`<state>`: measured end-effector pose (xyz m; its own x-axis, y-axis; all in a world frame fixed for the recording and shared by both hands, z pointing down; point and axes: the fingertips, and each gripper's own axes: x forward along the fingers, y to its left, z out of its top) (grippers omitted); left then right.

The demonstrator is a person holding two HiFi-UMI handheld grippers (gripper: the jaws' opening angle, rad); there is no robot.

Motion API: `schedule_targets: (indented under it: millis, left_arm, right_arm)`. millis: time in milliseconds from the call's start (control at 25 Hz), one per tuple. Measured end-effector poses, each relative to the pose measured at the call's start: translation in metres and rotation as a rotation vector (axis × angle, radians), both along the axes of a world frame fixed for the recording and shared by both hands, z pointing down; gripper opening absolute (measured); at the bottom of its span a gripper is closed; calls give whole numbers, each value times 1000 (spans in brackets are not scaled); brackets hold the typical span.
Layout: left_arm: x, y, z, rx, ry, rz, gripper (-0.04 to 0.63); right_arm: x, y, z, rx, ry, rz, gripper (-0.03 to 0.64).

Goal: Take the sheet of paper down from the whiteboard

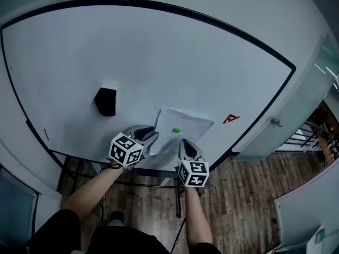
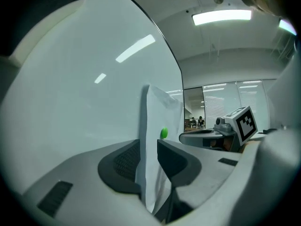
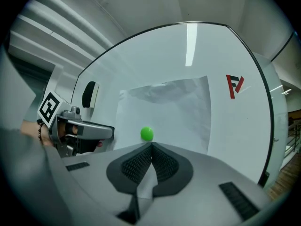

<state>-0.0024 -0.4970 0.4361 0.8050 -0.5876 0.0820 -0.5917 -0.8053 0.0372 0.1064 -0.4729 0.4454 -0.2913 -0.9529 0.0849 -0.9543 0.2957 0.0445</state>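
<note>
Left gripper (image 1: 152, 137) is clamped on the left edge of the sheet of paper (image 1: 190, 125). Right gripper (image 1: 183, 142) is closed, pinching its bottom edge. A green magnet (image 1: 176, 130) pins the sheet near the whiteboard (image 1: 159, 57) lower edge, with a black eraser (image 1: 106, 101) further left.

Both arms (image 1: 91, 191) stretched forward, level. The left tongs (image 1: 150, 137) apparently pinched the sheet (image 1: 192, 126) edge; the right tongs (image 1: 184, 143) were clamped shut on it.
</note>
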Motion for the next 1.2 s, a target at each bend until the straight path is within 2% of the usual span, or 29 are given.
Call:
schedule_targets:
  millis: [320, 560, 960, 1200]
  left_arm:
    - [17, -6, -9, 24, 1, 35, 94]
    - [11, -11, -7, 23, 12, 21, 30]
    - [10, -10, -7, -20, 46, 59, 20]
    - [11, -10, -8, -29, 39, 74, 20]
  right_arm:
    - [5, -8, -8, 12, 23, 17, 25]
    - [2, -11, -10, 18, 30, 16, 25]
    - [-4, -18, -11, 37, 63, 41, 26]
    - [-12, -19, -16, 60, 88, 56, 28]
